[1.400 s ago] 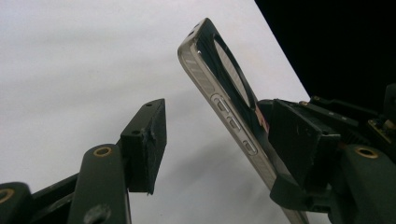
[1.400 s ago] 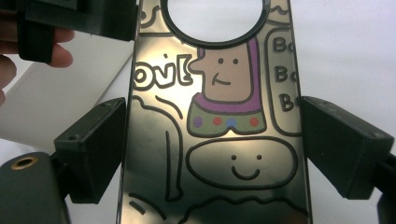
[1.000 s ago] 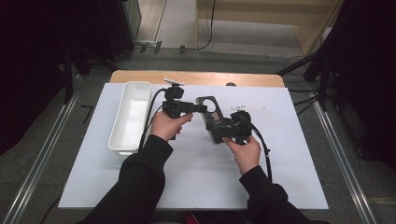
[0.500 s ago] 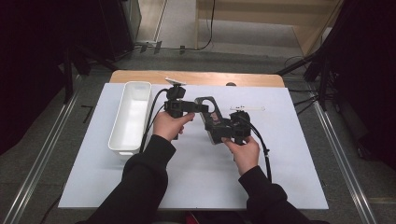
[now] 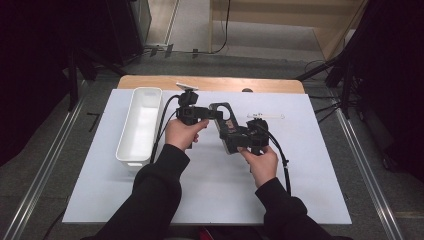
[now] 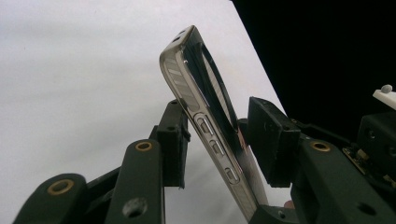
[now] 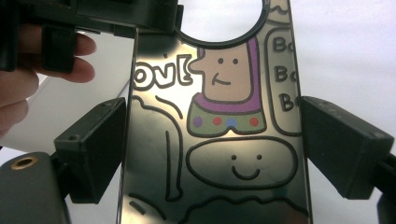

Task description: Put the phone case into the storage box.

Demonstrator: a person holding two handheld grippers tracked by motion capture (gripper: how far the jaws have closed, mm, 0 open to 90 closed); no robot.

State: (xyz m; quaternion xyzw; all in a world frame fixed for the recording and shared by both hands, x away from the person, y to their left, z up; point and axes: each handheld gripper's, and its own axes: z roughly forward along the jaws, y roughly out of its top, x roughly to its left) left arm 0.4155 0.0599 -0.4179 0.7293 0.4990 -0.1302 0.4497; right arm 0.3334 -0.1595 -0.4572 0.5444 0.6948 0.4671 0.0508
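White sheet point(image 5: 200, 200) spread over wooden table point(image 5: 150, 82); strip of wood bare along far edge only. Near edge of sheet crossed by both forearms. Bare sheet on all sides of the hands, widest toward near-right corner and right edge.

White bin point(image 5: 141, 125), long and narrow, lying parallel to left edge of sheet, set in a little from it. Just beside left forearm; narrow gap there, left cable running through it.

Left gripper point(image 5: 212, 114) held up over mid-sheet, jaws pointing right toward the other hand. Right gripper point(image 5: 231, 134) just beside it, jaws pointing up-left.

Phone case point(image 5: 226, 122) up off the sheet between the two grippers, well apart from bin and from every edge.

Right gripper view: right gripper point(image 7: 217, 149) clamped across case width, one pad flat against each long edge of phone case point(image 7: 219, 107), printed cartoon face toward camera, round cut-out at top.

Left gripper view: left gripper point(image 6: 222, 140) straddling phone case point(image 6: 196, 93) seen edge-on and tilted, side buttons facing camera. Jaws just been closing, case between them; pads very close on both faces, actual pressing contact not judgeable.

Thin clear stick point(image 5: 265, 116) flat on sheet beyond right gripper, apart from it.
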